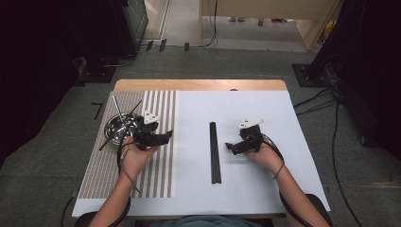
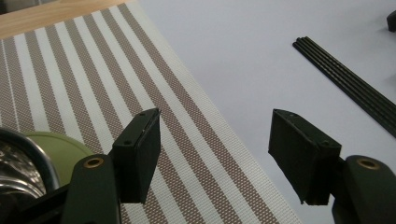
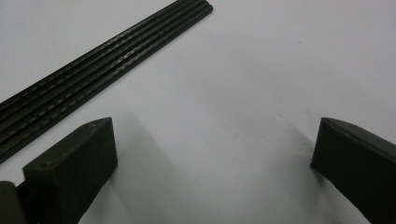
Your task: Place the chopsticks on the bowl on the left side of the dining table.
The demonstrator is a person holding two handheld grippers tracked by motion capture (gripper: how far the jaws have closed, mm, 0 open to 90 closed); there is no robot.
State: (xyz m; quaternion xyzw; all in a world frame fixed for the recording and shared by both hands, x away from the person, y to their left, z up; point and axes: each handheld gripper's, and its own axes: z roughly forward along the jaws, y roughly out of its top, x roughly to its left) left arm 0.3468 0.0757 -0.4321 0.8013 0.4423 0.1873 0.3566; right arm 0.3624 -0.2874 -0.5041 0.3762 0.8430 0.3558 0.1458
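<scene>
On the worktop [image 1: 283, 142], chopsticks [image 1: 215, 151] lie between my wide, empty claws [image 1: 229, 146]; I should approach level, gripping mid-length.

Bare white sheet [image 1: 265, 109] around black sticks [image 1: 215, 152]; steel bowl [image 1: 119, 128] crowds striped mat [image 1: 156, 165]

1. No words, labels, brand marks, numbers or signs could be read anywhere in the three views.
2. The striped mat [image 1: 142, 142] carried only its woven brown and white bands, with no lettering.
3. The black chopsticks [image 1: 215, 152] bore a faint repeating pattern along their length in the right gripper view, but it was too small to read as writing.
</scene>
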